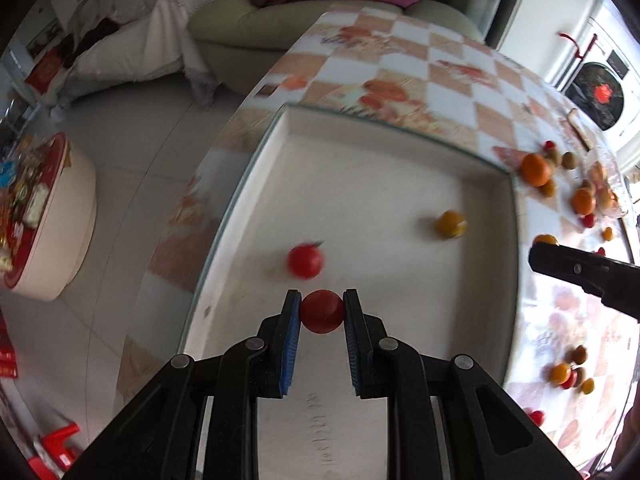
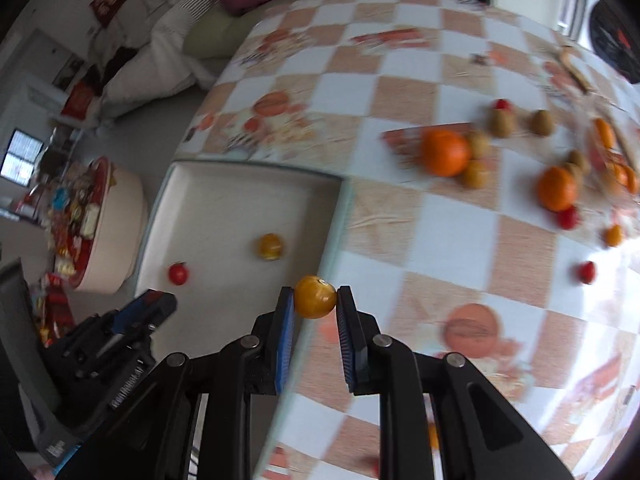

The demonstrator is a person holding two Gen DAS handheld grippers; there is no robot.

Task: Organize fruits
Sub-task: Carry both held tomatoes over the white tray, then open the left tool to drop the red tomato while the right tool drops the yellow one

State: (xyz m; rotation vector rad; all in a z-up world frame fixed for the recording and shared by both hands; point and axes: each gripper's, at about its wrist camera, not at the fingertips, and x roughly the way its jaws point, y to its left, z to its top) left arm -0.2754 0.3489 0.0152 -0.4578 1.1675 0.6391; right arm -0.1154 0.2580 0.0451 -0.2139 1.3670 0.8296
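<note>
My left gripper (image 1: 322, 307) is shut on a red cherry tomato (image 1: 322, 312) and holds it above the near part of the white tray (image 1: 400, 132). In the tray lie another red tomato (image 1: 305, 261) and a yellow tomato (image 1: 451, 224). My right gripper (image 2: 316, 300) is shut on a yellow tomato (image 2: 315, 297) over the tray's right rim (image 2: 340, 216). The same two fruits lie in the tray in the right wrist view: the red one (image 2: 178, 273) and the yellow one (image 2: 270, 246). The left gripper also shows there at lower left (image 2: 152, 312).
Oranges (image 2: 446, 152), (image 2: 557, 189), brown kiwi-like fruits (image 2: 503, 122) and small tomatoes (image 2: 586, 272) lie scattered on the checkered tablecloth (image 2: 440, 248) right of the tray. A round snack stand (image 1: 44, 216) is on the floor at left; a sofa (image 1: 240, 12) is behind the table.
</note>
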